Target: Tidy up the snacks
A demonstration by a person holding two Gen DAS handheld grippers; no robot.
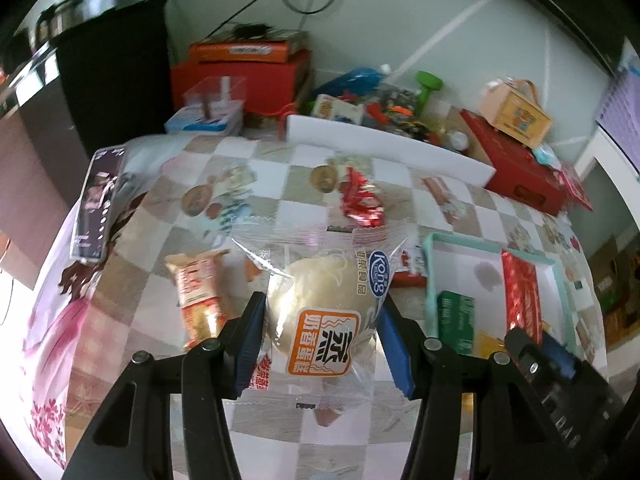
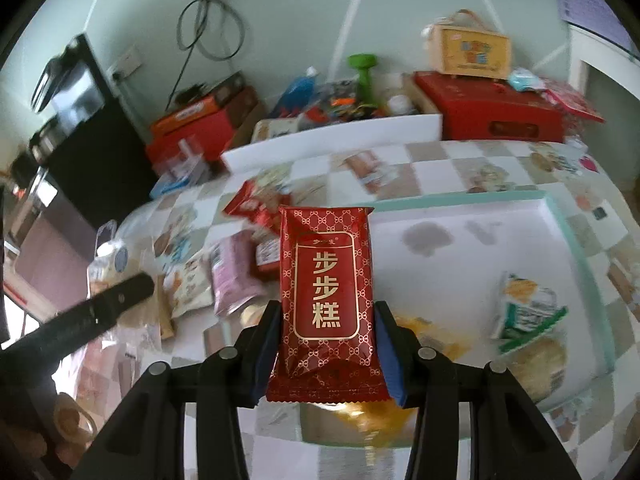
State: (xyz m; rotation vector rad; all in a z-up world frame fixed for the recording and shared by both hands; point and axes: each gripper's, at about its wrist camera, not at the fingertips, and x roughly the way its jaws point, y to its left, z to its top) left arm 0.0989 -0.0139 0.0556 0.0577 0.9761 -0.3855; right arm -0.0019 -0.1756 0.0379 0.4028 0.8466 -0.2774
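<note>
My left gripper point(image 1: 322, 334) is shut on a clear-wrapped round bun point(image 1: 320, 300) with an orange label, held above the checked tablecloth. My right gripper point(image 2: 326, 344) is shut on a red cake packet point(image 2: 326, 280) with gold lettering, held over the near left edge of the teal-rimmed white tray point(image 2: 576, 248). The tray also shows in the left wrist view point(image 1: 430, 280), holding a green packet point(image 1: 456, 320) and the red packet point(image 1: 520, 292). In the right wrist view a green-white packet point(image 2: 528, 308), a round biscuit pack point(image 2: 536, 364) and a yellow packet point(image 2: 424, 332) lie in the tray.
Loose snacks lie on the cloth: an orange packet point(image 1: 198, 292), a red foil packet point(image 1: 362, 198), a pink packet point(image 2: 232, 276) and others. A white foam board point(image 1: 384, 146), red boxes point(image 1: 520, 168) and clutter line the back. A phone point(image 1: 98, 204) lies at the left.
</note>
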